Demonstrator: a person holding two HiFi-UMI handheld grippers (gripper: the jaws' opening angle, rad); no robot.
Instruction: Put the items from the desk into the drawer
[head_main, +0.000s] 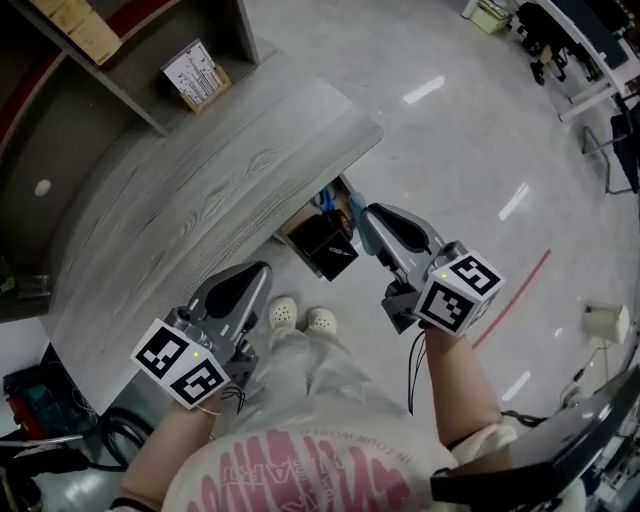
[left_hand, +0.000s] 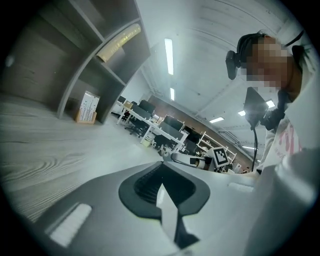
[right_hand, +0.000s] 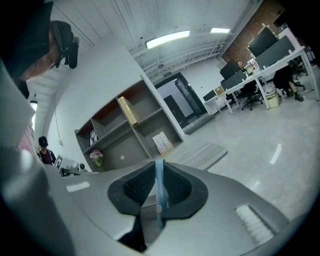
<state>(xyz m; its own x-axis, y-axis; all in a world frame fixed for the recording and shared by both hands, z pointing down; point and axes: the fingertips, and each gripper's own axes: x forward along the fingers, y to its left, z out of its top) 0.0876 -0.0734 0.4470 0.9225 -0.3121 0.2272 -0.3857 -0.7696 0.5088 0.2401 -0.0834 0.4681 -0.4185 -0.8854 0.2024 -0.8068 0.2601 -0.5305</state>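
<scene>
Right hand-held gripper (right_hand: 158, 167), clamped pale-blue strip (right_hand: 159, 192), perhaps plastic

Two grippers were counted: the left gripper (head_main: 258, 272) and the right gripper (head_main: 372, 220). One blue strip (right_hand: 159, 187) was seen between the right fingers (right_hand: 135, 187). One worktop (head_main: 200, 190), one carton (head_main: 195, 75), one black box (head_main: 325, 245) and two shoes (head_main: 283, 313) (head_main: 321, 321) were counted.

Glossy pale floor (head_main: 470, 120) — ceiling strip lights (right_hand: 167, 39) over grey open shelves (right_hand: 135, 132).
</scene>
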